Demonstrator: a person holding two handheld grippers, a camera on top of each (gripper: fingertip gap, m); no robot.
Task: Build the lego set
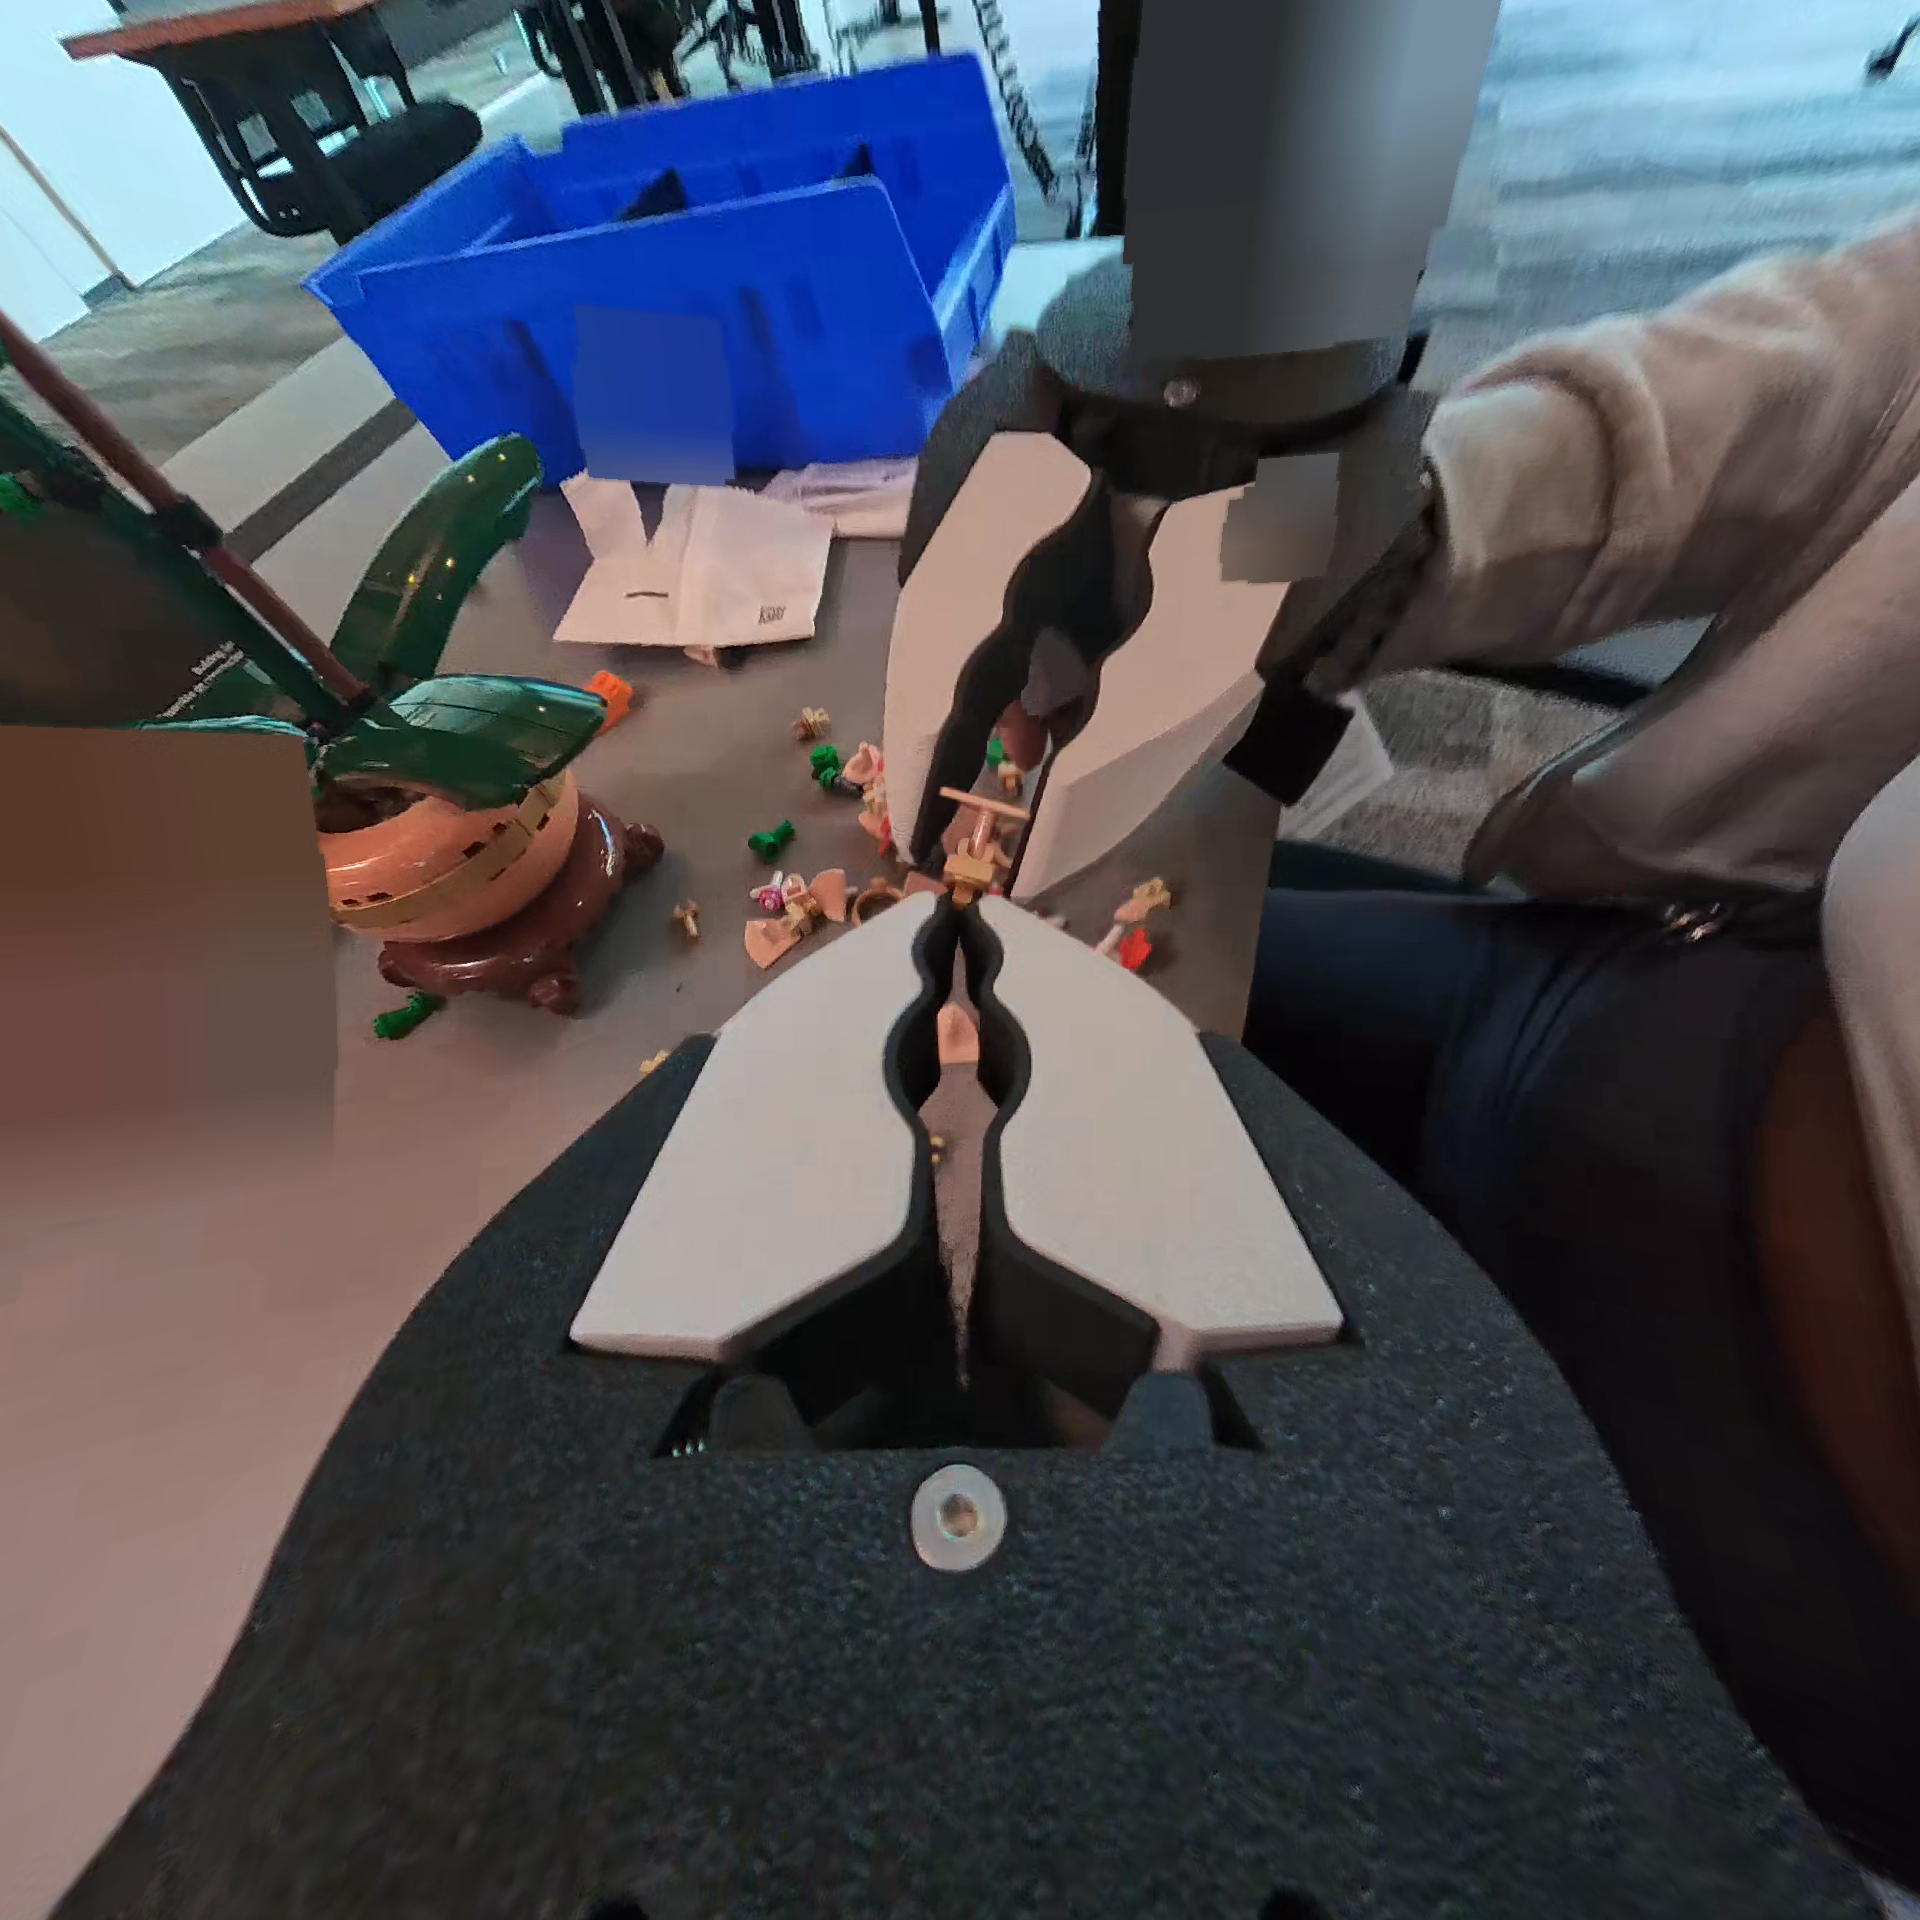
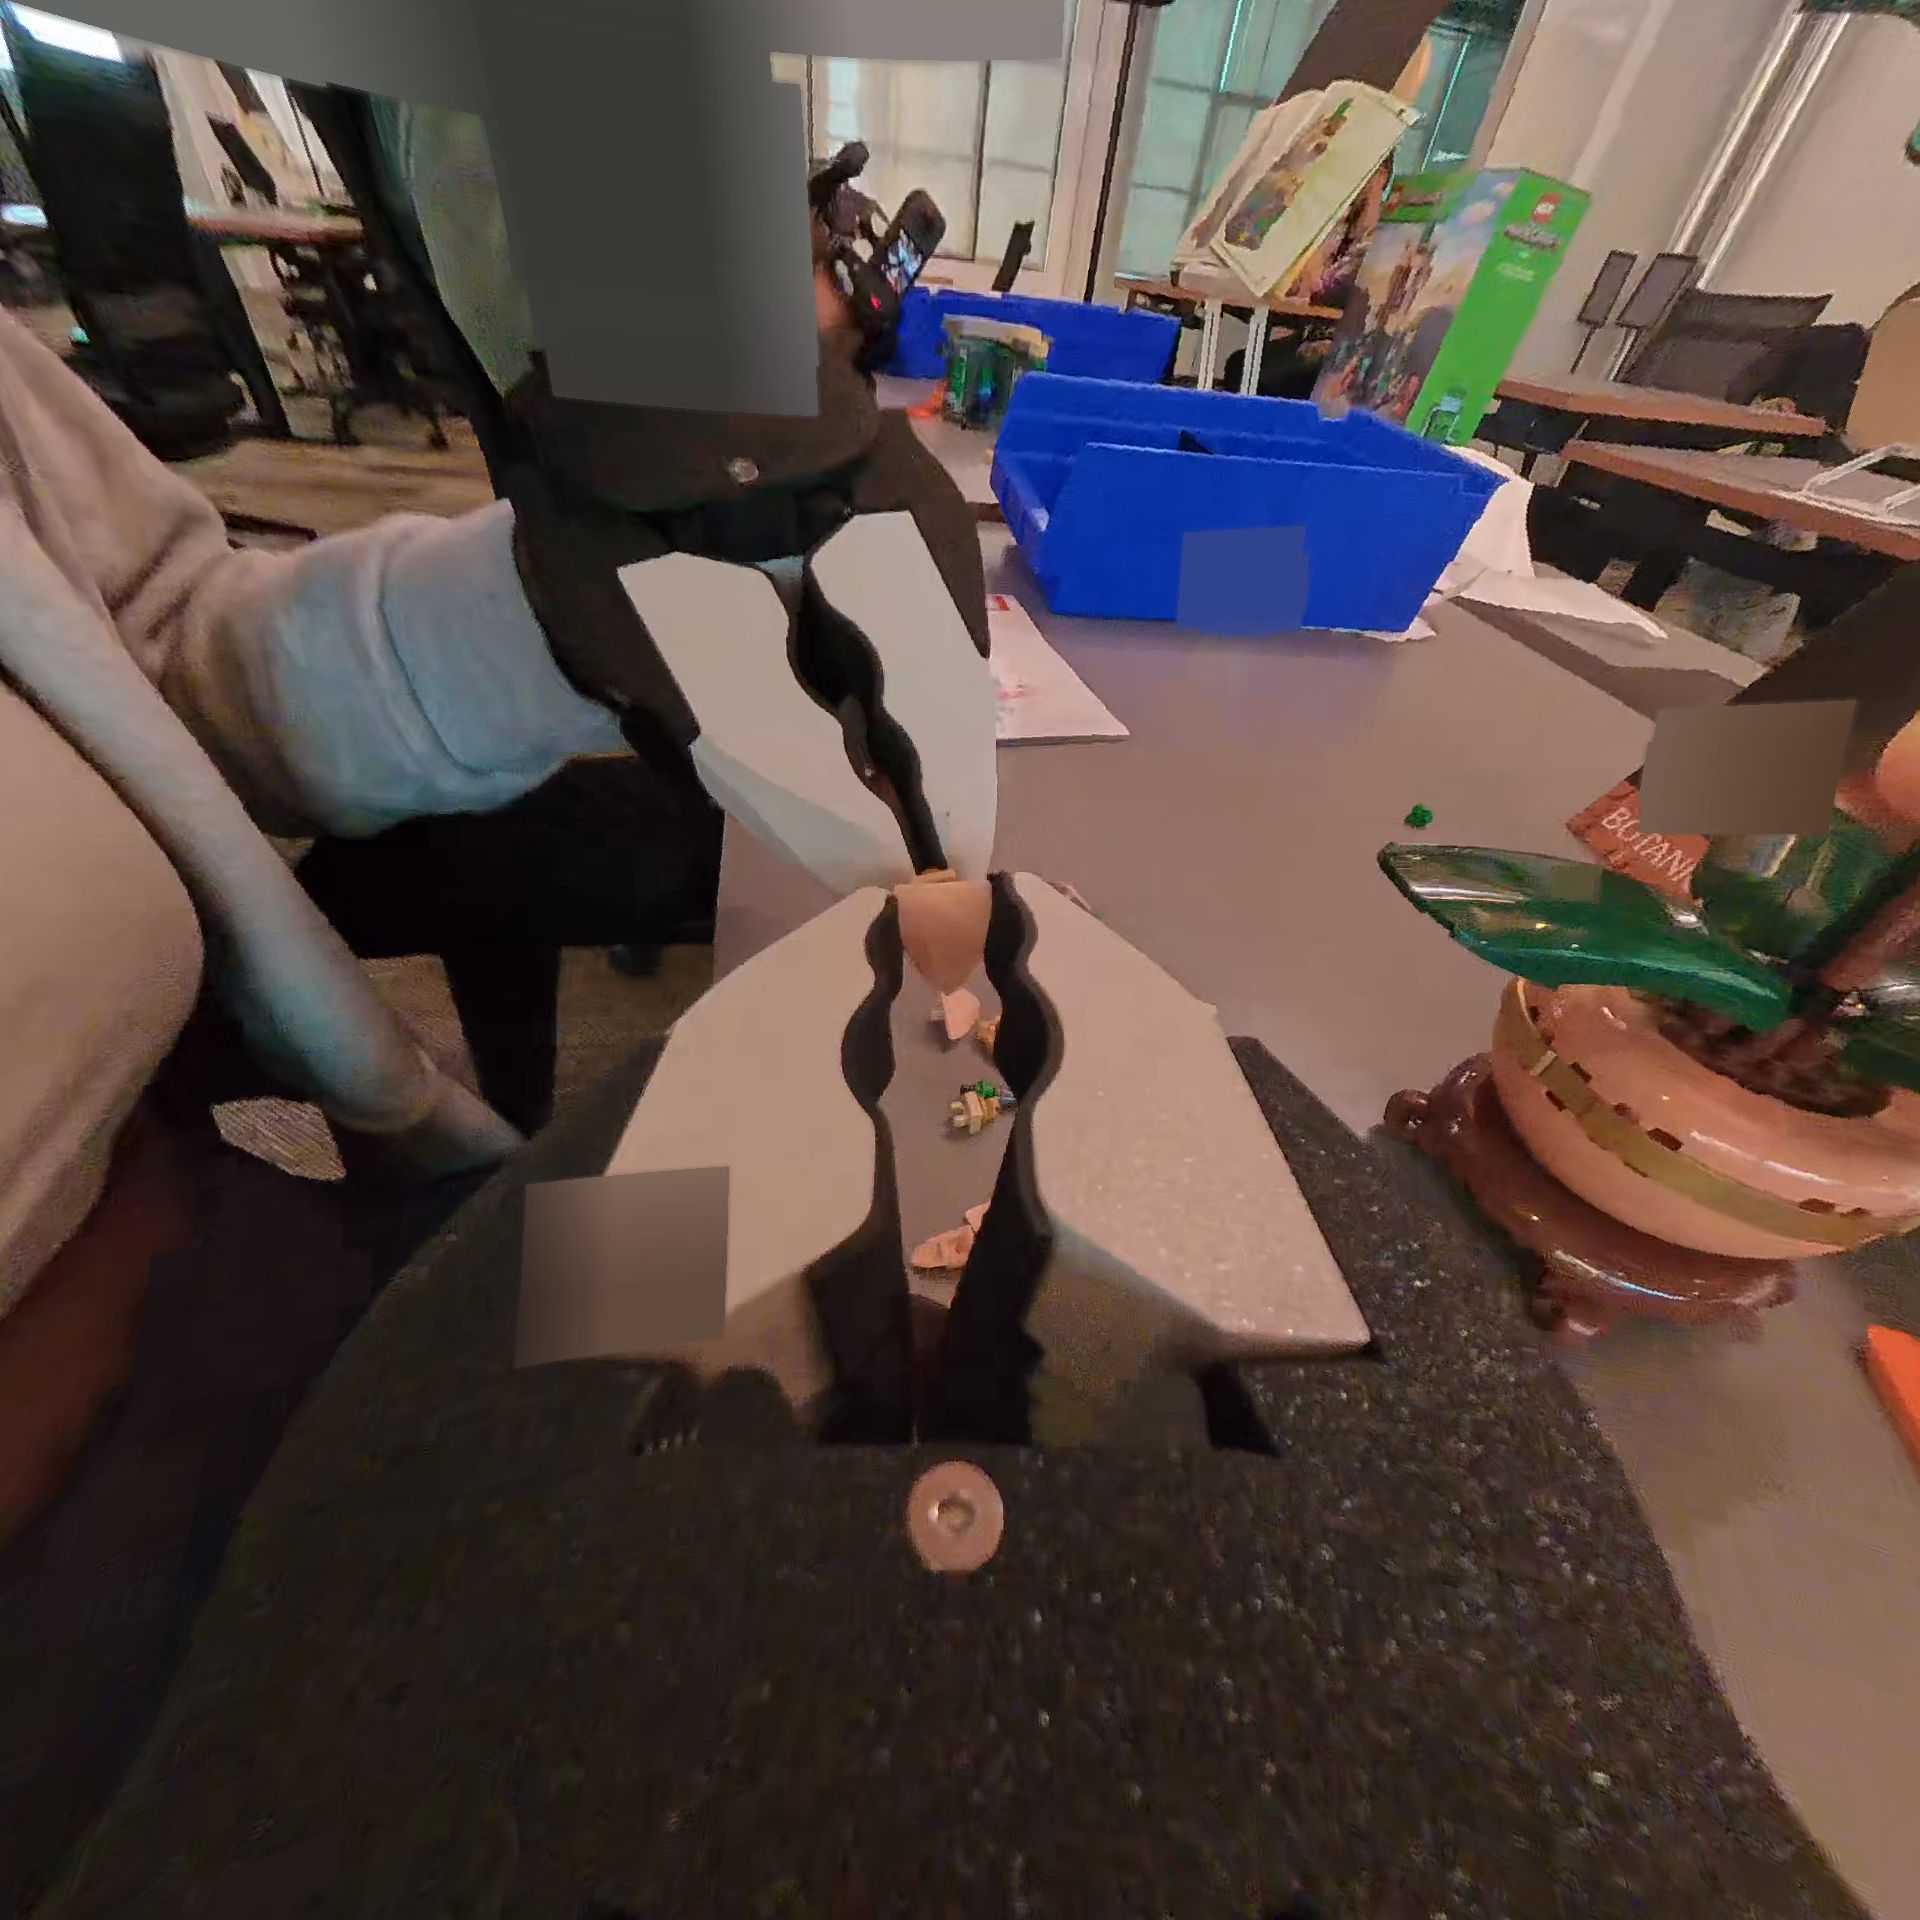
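L gripper (image 1: 961, 906) fingers pressed together at the tips, pinching a small tan piece (image 1: 966, 871) just past them. R gripper (image 2: 940, 914) fingers clamped on a pink petal (image 2: 940, 935); fingers stay parted behind the tips. The two grippers meet tip to tip above the grey table (image 1: 707, 748), tan piece & petal touching or nearly so, can't tell which. In L view the R gripper (image 1: 971, 831) comes down from the far side w/ a thin tan cross-shaped bit at its tips.

Loose pieces (image 1: 821, 883) (pink, tan, green, red) scattered on table under & around the tips. Left in L view, right in R view: built plant (image 1: 457, 821) w/ pink pot on brown base, dark green leaves, brown stem. Far: blue bin (image 1: 686, 301), white paper bags (image 1: 696, 582) just in front of it. Orange piece (image 1: 611, 694) near a leaf tip. Person's grey sleeve (image 1: 1662, 499) at right in L view.
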